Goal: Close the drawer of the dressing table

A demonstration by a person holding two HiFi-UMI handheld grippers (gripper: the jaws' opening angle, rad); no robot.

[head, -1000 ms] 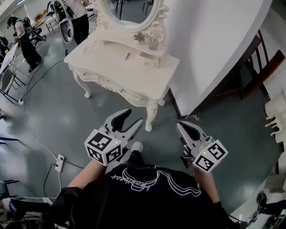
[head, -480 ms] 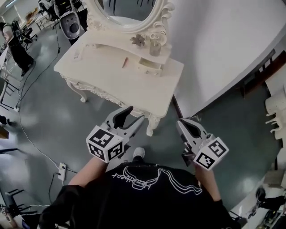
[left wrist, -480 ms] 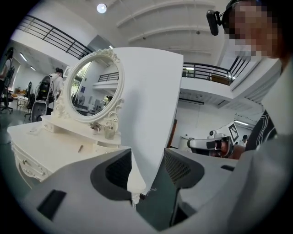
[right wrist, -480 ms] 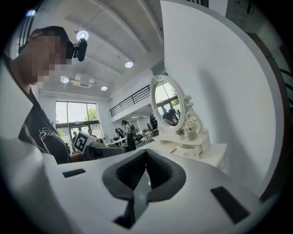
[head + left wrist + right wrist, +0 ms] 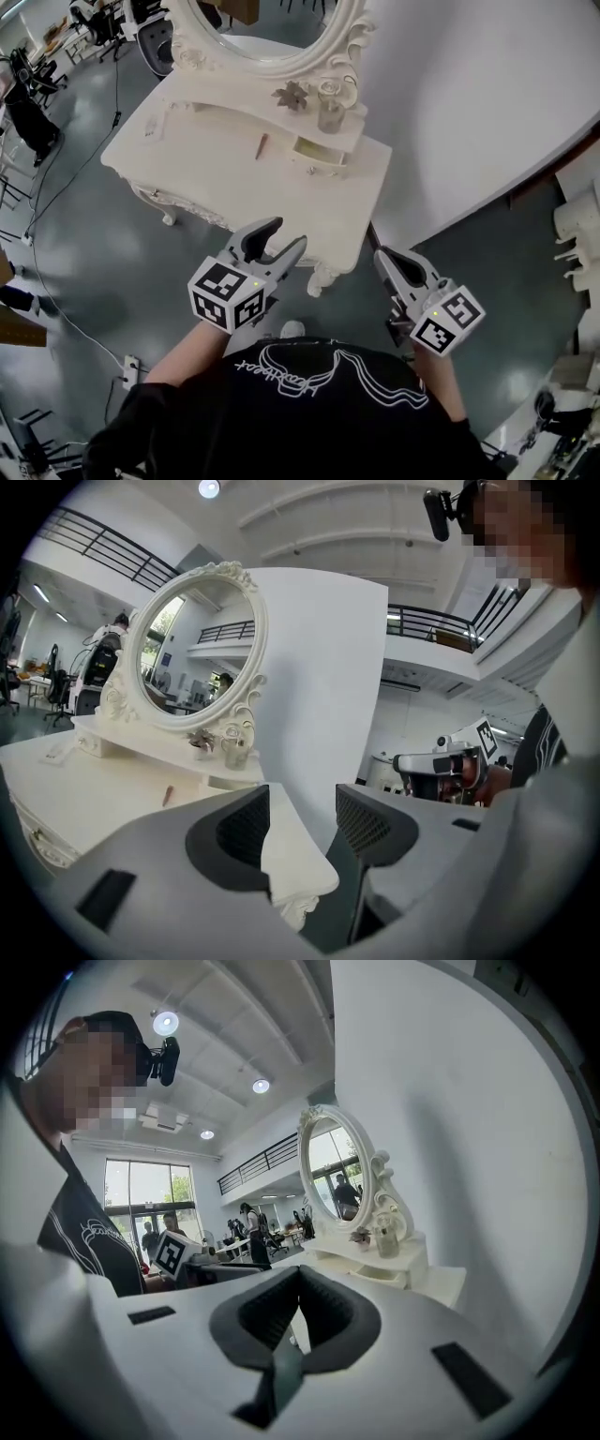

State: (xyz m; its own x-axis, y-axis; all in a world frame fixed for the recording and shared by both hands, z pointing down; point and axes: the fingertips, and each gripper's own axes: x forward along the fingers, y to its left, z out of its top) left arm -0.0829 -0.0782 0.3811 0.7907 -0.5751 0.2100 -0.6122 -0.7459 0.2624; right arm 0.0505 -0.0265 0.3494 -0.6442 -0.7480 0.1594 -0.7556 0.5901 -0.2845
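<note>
The cream dressing table [image 5: 202, 173] with an oval mirror [image 5: 272, 28] stands ahead of me. On its raised back shelf a small drawer [image 5: 314, 150] sticks out a little, open; it also shows in the right gripper view [image 5: 378, 1274]. My left gripper [image 5: 284, 234] hangs open and empty over the table's front edge, near the front right leg. In its own view the left gripper's jaws [image 5: 300, 808] stand apart. My right gripper [image 5: 382, 255] is shut on nothing, over the floor just right of the table's corner.
A glass jar [image 5: 330, 111], a dried flower [image 5: 296, 94] and a brown stick [image 5: 262, 145] sit on the table. A white wall panel [image 5: 469, 94] runs close behind and to the right. A cable with a power strip [image 5: 128, 368] lies on the floor at left.
The table has come nearer in the head view. Both grippers have drawn up to its front edge; the left stays open, the right stays shut.
</note>
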